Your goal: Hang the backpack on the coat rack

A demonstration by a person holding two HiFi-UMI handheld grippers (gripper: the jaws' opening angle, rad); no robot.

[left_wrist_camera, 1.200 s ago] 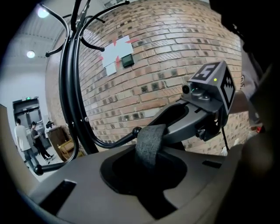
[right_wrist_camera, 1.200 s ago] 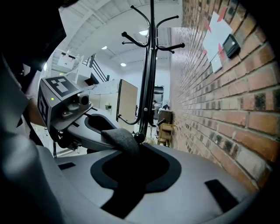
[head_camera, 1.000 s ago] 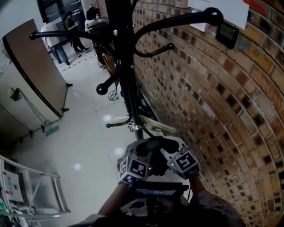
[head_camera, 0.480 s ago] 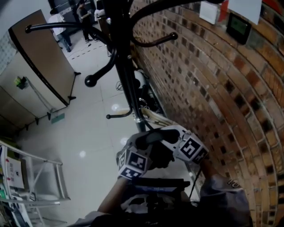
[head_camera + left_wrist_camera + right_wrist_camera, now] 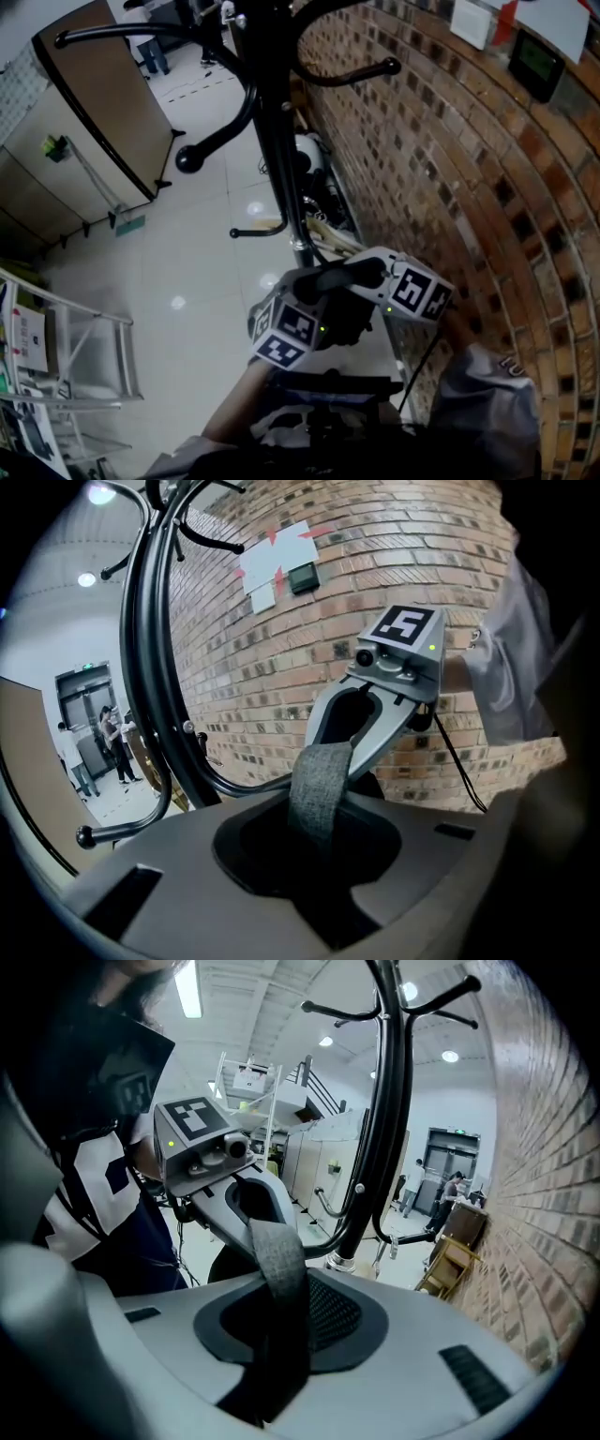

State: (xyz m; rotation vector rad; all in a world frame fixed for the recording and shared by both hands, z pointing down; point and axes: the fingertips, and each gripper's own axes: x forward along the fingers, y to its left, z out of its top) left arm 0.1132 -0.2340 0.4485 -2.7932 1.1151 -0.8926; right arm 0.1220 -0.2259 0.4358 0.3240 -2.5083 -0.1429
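Brickwork (image 5: pixel 450 187) fills the right side of the head view, and a pale glossy floor (image 5: pixel 197 272) spreads out to the left. Against the wall stands the black coat rack (image 5: pixel 281 141). Its pole runs down the middle of the view and its curved, knob-tipped arms branch out high above the grippers.

The backpack shows only by its grey woven strap (image 5: pixel 333 278). A dark mass lies under the grippers, but I cannot tell whether it is the bag's body. The strap is low down, just in front of the pole and well below the hooks, resting on none of them. It is stretched as a short taut band between the two grippers.

The left gripper (image 5: pixel 298 300) and the right gripper (image 5: pixel 380 277) face each other, tips nearly touching, each on one end of the strap. A grey sleeve (image 5: pixel 487 412) sits behind the right one.

In the left gripper view the strap runs straight down into the narrow gap of that gripper's jaws. They have just been opening a little, with the webbing still between them and gripped. The right gripper's fingers (image 5: pixel 321 726) stand at a narrow, steady gap, clamped on the other end of the strap. Seen from the right gripper view, the left one's fingers (image 5: pixel 281 1196) frame the strap where it loops over.
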